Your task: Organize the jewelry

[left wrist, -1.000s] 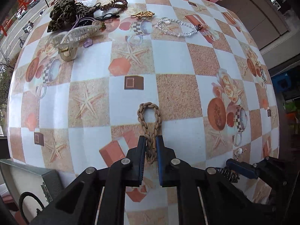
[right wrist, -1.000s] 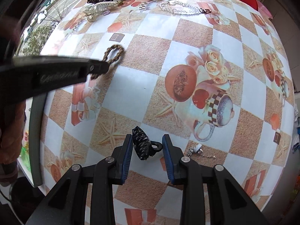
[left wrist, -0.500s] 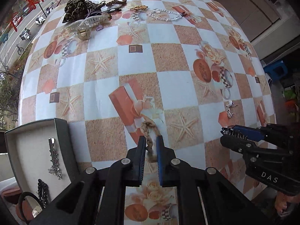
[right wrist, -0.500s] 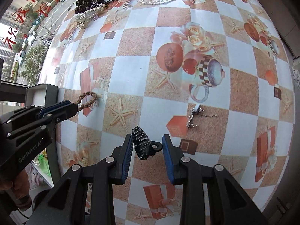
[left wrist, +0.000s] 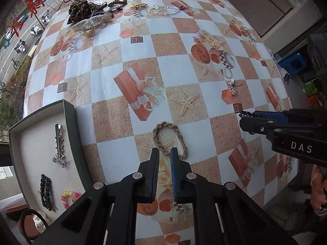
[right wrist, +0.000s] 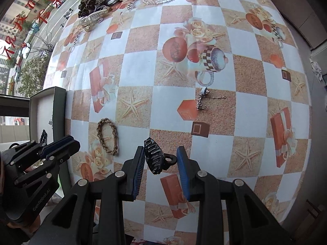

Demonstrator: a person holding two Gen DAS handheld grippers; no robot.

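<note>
A tan braided hair tie (left wrist: 169,138) lies flat on the checked tablecloth, also in the right wrist view (right wrist: 107,136). My left gripper (left wrist: 164,159) is just behind it with its jaws a small gap apart and nothing between them. My right gripper (right wrist: 161,159) is shut on a black claw hair clip (right wrist: 156,158) held above the table. A dark green box (left wrist: 69,134) with a pale lining sits at the left, holding a silver star clip (left wrist: 58,146), a black clip (left wrist: 45,192) and a flowery tie (left wrist: 70,198).
At the far edge lie a leopard scrunchie (left wrist: 80,9), a clear claw clip (left wrist: 93,21), a gold clip (left wrist: 139,5) and a crystal bracelet (left wrist: 165,10). A small silver brooch with chain (right wrist: 201,100) lies mid-table on the right.
My left gripper pulled back toward the box, opened slightly and let the braided tie go; it now lies on the table. The right gripper still holds the black clip.
</note>
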